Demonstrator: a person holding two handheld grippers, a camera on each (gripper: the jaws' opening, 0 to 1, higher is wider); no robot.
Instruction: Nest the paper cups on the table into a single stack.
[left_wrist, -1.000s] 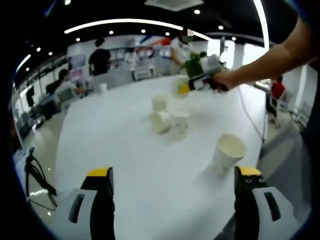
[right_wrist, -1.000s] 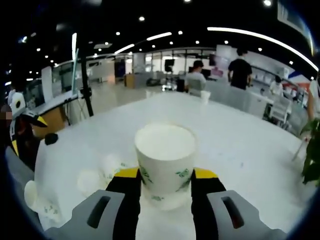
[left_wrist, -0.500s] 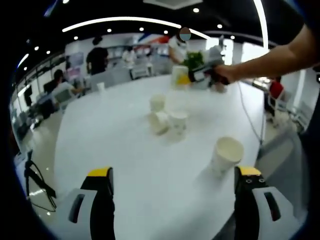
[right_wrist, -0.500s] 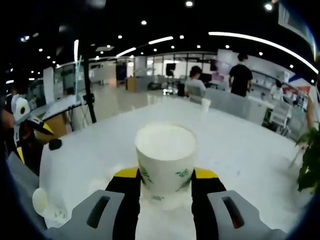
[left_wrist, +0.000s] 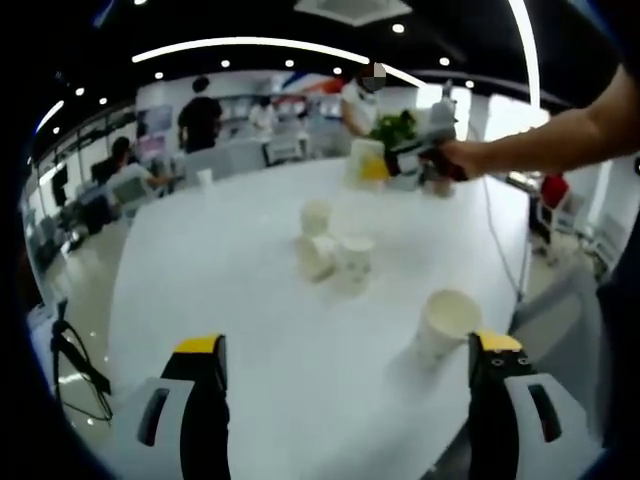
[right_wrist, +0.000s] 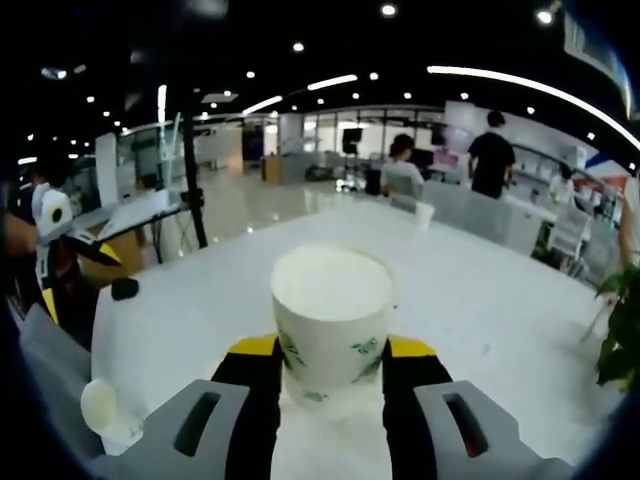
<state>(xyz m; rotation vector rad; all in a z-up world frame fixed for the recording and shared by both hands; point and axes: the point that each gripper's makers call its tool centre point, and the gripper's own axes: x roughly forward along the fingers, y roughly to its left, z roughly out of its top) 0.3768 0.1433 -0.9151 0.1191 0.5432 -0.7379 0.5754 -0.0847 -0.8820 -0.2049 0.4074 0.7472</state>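
Paper cups: four on the table (left_wrist: 230, 300), left gripper (left_wrist: 345, 375) spread empty, right gripper (right_wrist: 330, 375) clamping a fifth cup (right_wrist: 330, 320).

A white table (left_wrist: 230, 290) is seen carrying paper cups: a cluster of three (left_wrist: 332, 245) stands near its centre, a single upright cup (left_wrist: 444, 325) at four o'clock, and a small far cup (left_wrist: 206, 178) at eleven o'clock.

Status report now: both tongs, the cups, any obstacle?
Right tongs shut on cup, lifted. Left tongs open, empty. Loose cups on table. Nothing in the way.
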